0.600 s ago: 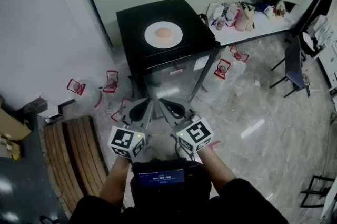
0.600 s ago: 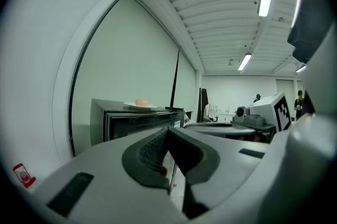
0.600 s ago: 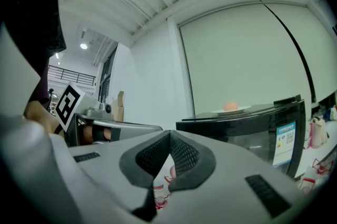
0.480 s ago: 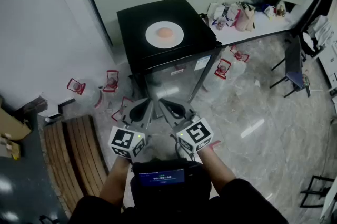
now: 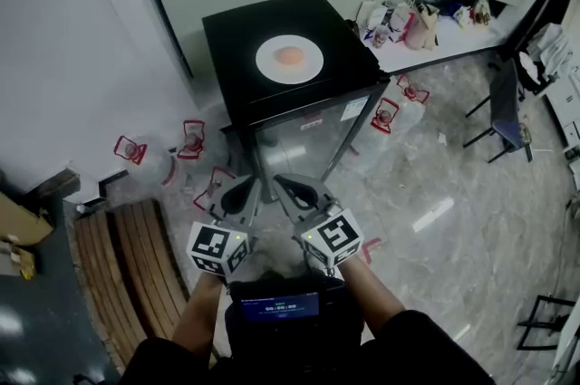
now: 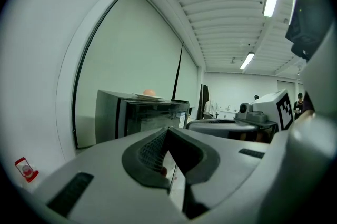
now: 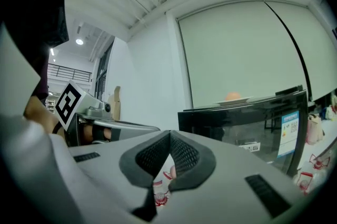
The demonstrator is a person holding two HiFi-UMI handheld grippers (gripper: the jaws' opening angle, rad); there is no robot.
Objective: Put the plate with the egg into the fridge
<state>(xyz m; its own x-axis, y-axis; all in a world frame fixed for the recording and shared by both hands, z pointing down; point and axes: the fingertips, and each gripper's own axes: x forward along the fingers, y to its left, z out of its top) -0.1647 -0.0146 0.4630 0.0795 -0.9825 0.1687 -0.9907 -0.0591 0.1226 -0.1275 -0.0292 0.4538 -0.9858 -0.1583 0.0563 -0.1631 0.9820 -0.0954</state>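
Note:
A white plate (image 5: pixel 289 59) with a pale orange egg (image 5: pixel 290 55) rests on top of a small black fridge (image 5: pixel 272 34) with a glass door, which is closed. The same plate (image 6: pixel 148 96) and egg (image 7: pixel 232 96) show small and far off in both gripper views. My left gripper (image 5: pixel 255 181) and right gripper (image 5: pixel 276 181) hang side by side in front of the fridge door, well short of it. Both are shut with nothing between the jaws.
Several red-and-clear bags (image 5: pixel 191 139) lie on the marble floor around the fridge. A wooden bench (image 5: pixel 127 265) is at lower left. A low white shelf with bags (image 5: pixel 419 28) runs at the back right, with a dark chair (image 5: pixel 504 116) beside it.
The view has shifted slightly: the fridge and plate sit a little higher and further right in the head view. Both grippers remain shut and side by side.

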